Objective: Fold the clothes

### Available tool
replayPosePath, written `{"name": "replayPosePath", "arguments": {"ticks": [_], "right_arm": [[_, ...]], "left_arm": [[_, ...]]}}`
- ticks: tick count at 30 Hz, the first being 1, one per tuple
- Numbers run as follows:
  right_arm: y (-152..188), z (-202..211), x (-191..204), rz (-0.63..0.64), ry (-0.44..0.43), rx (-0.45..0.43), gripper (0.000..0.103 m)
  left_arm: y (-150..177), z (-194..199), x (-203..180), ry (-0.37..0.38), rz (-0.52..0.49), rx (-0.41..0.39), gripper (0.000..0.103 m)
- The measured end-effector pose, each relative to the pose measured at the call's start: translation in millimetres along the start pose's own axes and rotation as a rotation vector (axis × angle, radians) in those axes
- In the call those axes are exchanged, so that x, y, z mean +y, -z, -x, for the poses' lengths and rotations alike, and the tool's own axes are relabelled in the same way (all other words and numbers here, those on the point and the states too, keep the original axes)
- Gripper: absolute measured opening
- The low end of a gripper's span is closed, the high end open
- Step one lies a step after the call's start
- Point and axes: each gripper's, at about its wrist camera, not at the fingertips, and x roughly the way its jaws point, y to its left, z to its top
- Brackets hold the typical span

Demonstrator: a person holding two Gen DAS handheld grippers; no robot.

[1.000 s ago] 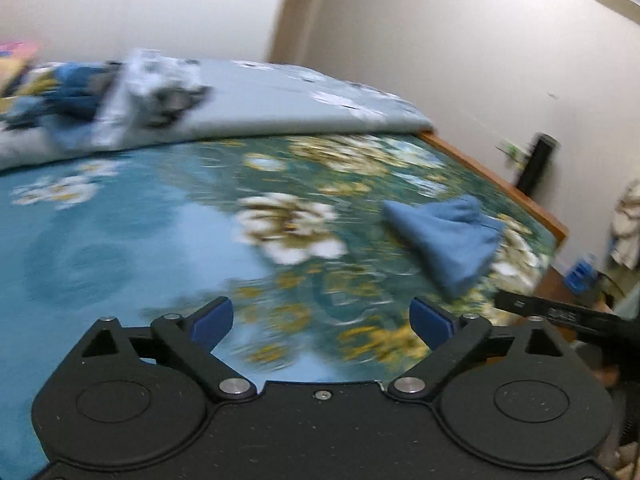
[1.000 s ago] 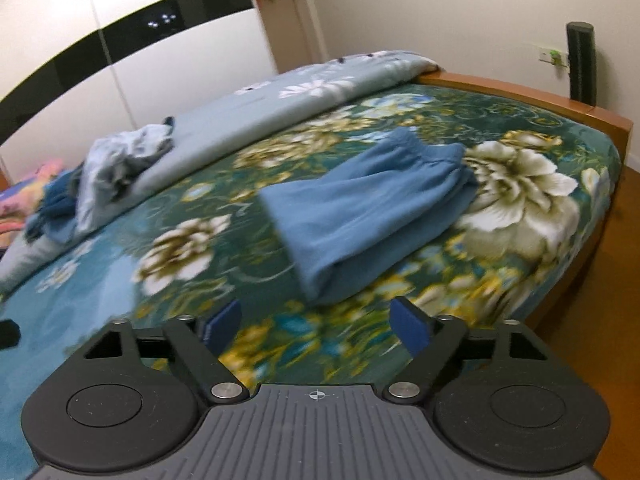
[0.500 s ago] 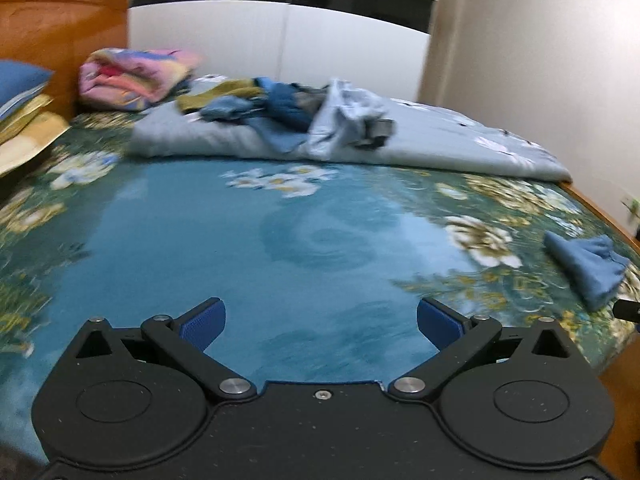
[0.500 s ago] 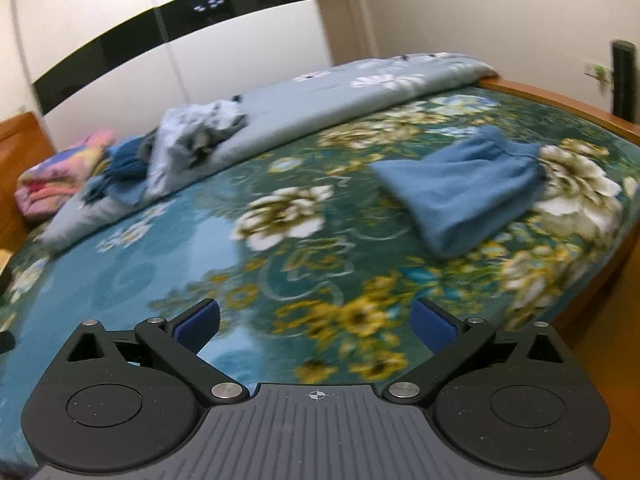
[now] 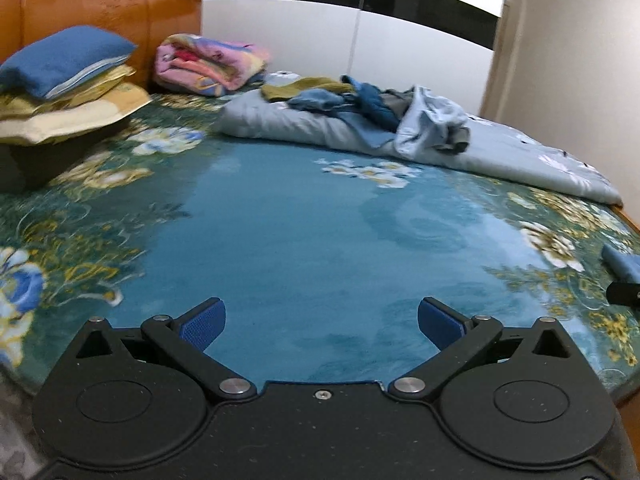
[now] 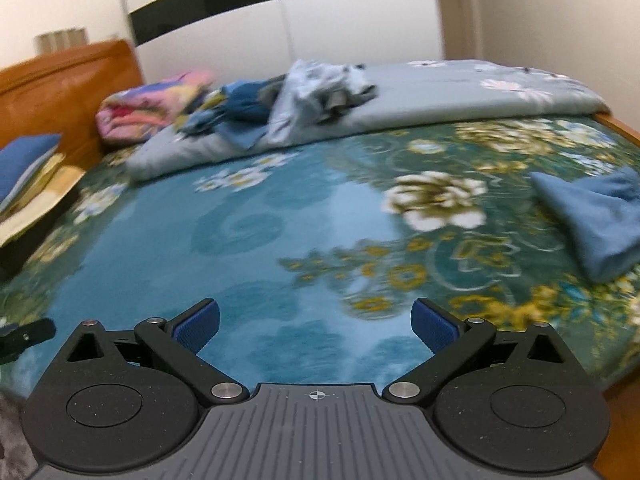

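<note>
A heap of unfolded clothes [image 5: 372,108] in blue, olive and pale grey lies on a rolled grey quilt [image 5: 520,156] at the far side of the bed. The same clothes heap [image 6: 288,96] shows in the right wrist view. A folded blue garment [image 6: 600,216] rests on the floral bedspread [image 6: 280,240] to the right, and only its corner [image 5: 622,262] shows at the left wrist view's right edge. My left gripper [image 5: 320,324] hangs open over the bare bedspread [image 5: 300,240]. My right gripper [image 6: 316,322] is open too, with nothing between its fingers.
Stacked pillows [image 5: 60,92] and a pink folded blanket [image 5: 208,60] sit by the wooden headboard [image 5: 100,12]. A white wardrobe [image 5: 360,48] stands behind the bed. The wooden bed frame edge [image 6: 616,124] runs along the right. The other gripper's black tip [image 6: 24,336] pokes in at the left.
Both views have swung left, from the folded blue garment toward the clothes heap and headboard. The right gripper's fingers have spread wider. The folded garment has slid to the right edge of both views.
</note>
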Motion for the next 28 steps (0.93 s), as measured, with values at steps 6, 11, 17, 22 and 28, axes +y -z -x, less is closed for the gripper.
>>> {"name": "replayPosePath", "arguments": {"ticks": [6, 11, 17, 22, 28], "right_arm": [[10, -10, 38, 0.056, -0.075, 0.029, 0.103], [19, -14, 59, 0.097, -0.115, 0.053, 0.103], [27, -19, 68, 0.114, -0.131, 0.064, 0.103], [33, -21, 70, 0.111, -0.139, 0.079, 0.103], [39, -26, 70, 0.103, -0.144, 0.091, 0.103]], "left_arm": [[13, 1, 22, -0.064, 0.034, 0.017, 0.102], [18, 0, 30, -0.078, 0.052, 0.032, 0.102], [19, -2, 21, -0.064, 0.015, 0.034, 0.102], [21, -5, 14, -0.052, -0.012, 0.044, 0.102], [21, -7, 11, -0.045, -0.031, 0.052, 0.102]]}}
